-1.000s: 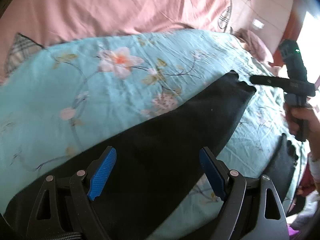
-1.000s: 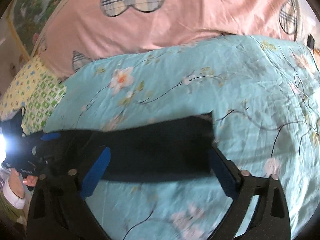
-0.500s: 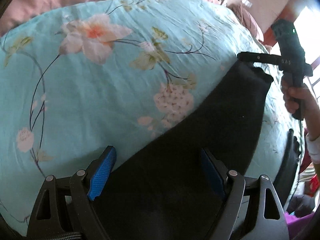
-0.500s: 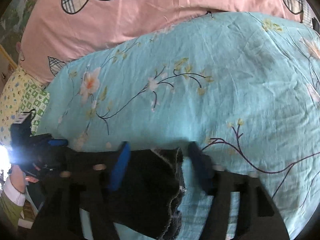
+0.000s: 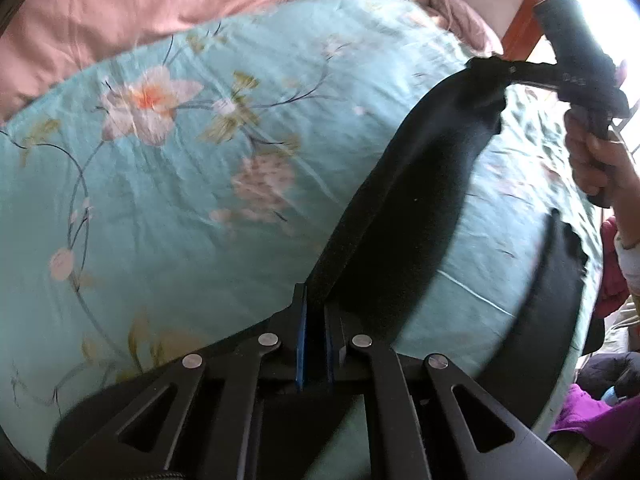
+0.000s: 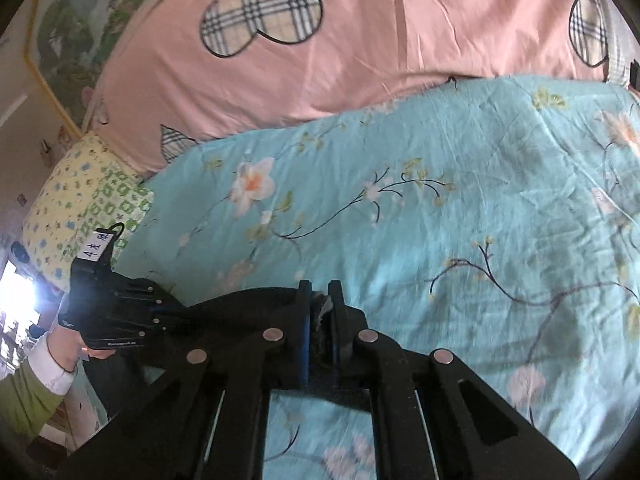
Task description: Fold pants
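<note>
Black pants [image 5: 420, 184] stretched btwn both claws: left claw [image 5: 316, 320] just clamped onto one edge, right claw [image 6: 320, 312] onto frayed hem. Soft matte fabric over floral teal bedsheet [image 5: 180, 200].

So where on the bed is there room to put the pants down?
The flowered turquoise sheet is bare between the pink heart-patterned quilt and the black pants. It's crowded near the bed edge, where both grippers pinch the pants.
</note>
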`<state>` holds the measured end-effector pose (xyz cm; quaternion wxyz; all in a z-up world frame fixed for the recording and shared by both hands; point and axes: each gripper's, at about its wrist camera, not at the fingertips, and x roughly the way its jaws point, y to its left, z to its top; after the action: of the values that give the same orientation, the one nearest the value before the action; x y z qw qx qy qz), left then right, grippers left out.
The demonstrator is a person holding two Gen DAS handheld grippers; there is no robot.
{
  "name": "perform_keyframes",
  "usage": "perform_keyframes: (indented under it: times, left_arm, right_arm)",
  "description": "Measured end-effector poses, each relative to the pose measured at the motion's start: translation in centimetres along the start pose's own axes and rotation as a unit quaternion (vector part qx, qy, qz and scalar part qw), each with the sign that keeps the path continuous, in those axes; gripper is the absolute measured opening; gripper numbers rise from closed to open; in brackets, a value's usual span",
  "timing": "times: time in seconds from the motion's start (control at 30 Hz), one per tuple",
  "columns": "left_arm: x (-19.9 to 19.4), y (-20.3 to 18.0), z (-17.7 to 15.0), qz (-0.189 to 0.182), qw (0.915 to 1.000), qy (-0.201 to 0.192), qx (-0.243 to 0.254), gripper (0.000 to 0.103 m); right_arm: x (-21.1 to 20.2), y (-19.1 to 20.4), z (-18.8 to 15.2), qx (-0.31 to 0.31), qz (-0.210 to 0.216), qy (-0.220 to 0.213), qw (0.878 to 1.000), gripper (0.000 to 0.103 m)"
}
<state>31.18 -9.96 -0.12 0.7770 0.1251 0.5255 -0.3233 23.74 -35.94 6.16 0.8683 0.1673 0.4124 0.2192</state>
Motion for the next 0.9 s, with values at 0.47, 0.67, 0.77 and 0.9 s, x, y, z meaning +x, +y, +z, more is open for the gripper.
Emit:
perform_keyframes:
  times: [0.47,0.67,0.77,0.9]
  left_arm:
    - [-7.2,-6.1,-8.0,-0.003,0.9984,-0.043,-0.037,0.005]
    - [-8.0,-9.1,-10.1,-0.014,0.9974,-0.055,-0.044,0.005]
    - [-8.1,-10.4,-11.1,-0.010,0.9974,-0.059,-0.039,0.005]
    - [-8.1,-11.6,-12.4,-0.019,0.9974,-0.058,-0.037,0.005]
  right_arm:
    - [-5.9,2.0,-8.4,-0.033,0.007,-0.002,0.999,0.008]
    - [-8.6,2.3,-11.1,-0.030,0.018,-0.019,0.999,0.008]
    - [-9.6,2.5,-12.5,-0.032,0.016,-0.020,0.999,0.008]
    - [-10.5,2.7,-14.4,-0.036,0.009,-0.013,0.999,0.008]
